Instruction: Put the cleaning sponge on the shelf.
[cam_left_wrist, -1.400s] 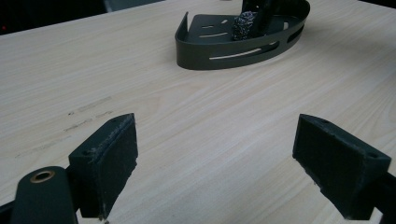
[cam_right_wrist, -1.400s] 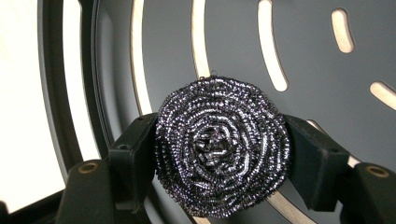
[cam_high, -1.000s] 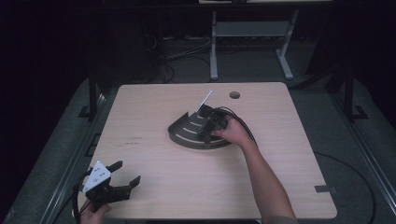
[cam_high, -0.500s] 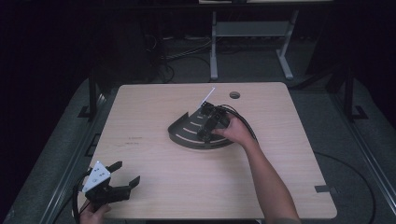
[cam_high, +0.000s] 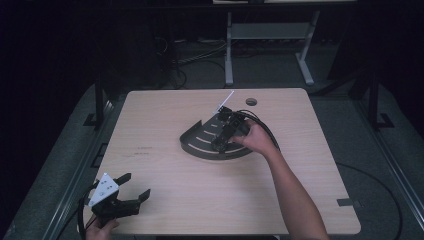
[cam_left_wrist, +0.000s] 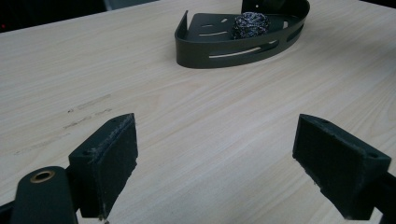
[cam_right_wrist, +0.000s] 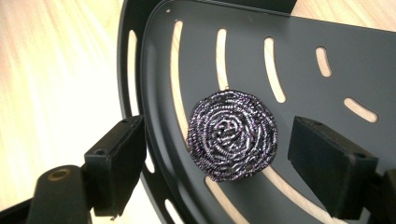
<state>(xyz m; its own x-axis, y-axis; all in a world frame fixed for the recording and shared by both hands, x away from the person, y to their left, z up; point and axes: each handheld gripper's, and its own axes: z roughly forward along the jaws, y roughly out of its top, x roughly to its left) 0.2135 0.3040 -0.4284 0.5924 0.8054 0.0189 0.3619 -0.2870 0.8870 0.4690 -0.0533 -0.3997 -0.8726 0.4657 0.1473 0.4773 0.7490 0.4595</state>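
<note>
Left gripper sits at the near left corner of the table, held low in the person's left hand; jaws spread wide, nothing between them, bare wood beneath in the left gripper view.

Mid-table: dark slotted quarter-round tray resting flat. Steel wool scourer lies on the tray floor, over the slots.

Right gripper reaches over the tray, right hand behind it. Jaws wide apart, one each side of the scourer, not touching it.
</note>
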